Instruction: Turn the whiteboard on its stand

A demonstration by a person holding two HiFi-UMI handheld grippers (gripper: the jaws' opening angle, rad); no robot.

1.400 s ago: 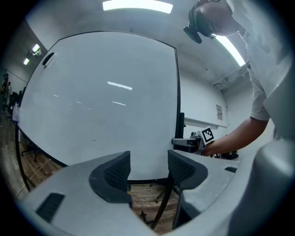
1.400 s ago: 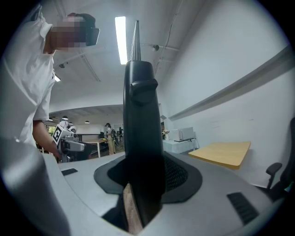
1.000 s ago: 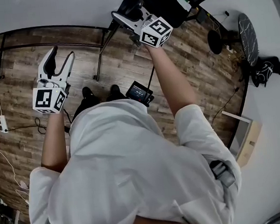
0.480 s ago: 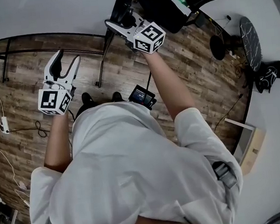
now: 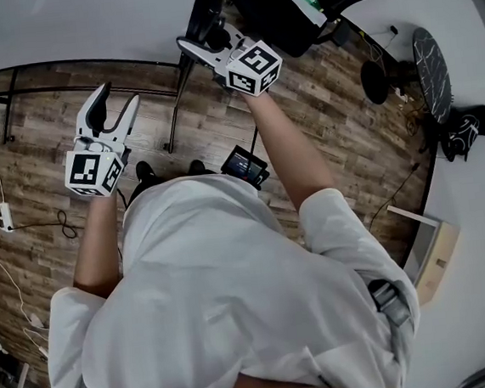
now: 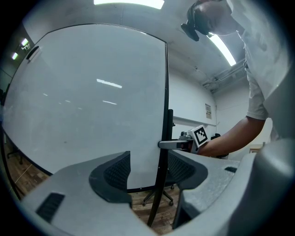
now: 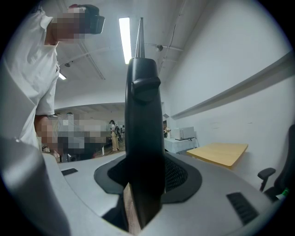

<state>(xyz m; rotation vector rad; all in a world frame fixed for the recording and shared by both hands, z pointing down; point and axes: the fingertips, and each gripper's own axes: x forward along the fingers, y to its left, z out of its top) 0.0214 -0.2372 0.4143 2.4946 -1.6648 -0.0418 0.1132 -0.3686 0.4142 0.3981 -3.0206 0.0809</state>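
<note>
Head view: whiteboard (image 5: 81, 25) stands upright ahead on its stand (image 5: 176, 101). Right gripper (image 5: 187, 46) is at the board's side edge. Left gripper (image 5: 116, 97) is short of the face, jaws spread.

Left gripper view: jaws wide, nothing between them, board face ahead.

Right gripper view: jaws clamped on the black frame (image 7: 143, 115).

Step, likely: edge gripped, turn in hand. Next calls for swinging that edge round, keeping the grip firm.
</note>
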